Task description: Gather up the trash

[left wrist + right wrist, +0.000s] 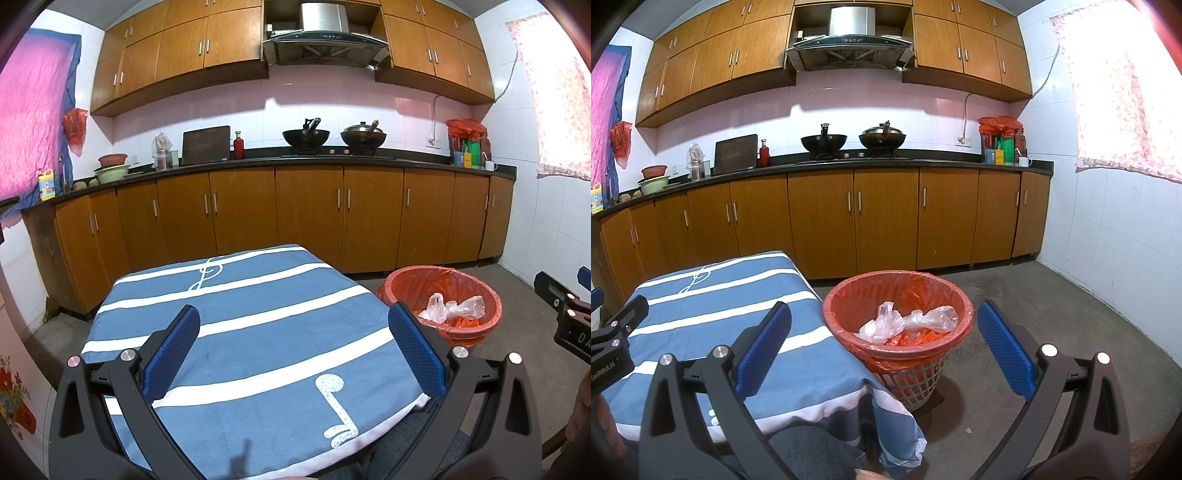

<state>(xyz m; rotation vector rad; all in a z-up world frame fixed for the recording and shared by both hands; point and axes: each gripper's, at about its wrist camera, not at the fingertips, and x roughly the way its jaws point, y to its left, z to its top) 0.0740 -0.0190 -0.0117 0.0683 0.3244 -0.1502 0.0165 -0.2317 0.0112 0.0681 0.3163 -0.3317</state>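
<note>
A waste basket lined with a red bag stands on the floor right of the table; it also shows in the left wrist view. Crumpled clear plastic bags lie inside it on orange scraps, and show in the left wrist view too. My left gripper is open and empty above the table's blue striped cloth. My right gripper is open and empty, held in front of the basket above the table's right edge.
Wooden base cabinets under a black counter run along the far wall, with two woks on the stove. Grey concrete floor lies right of the basket. A white tiled wall is at right.
</note>
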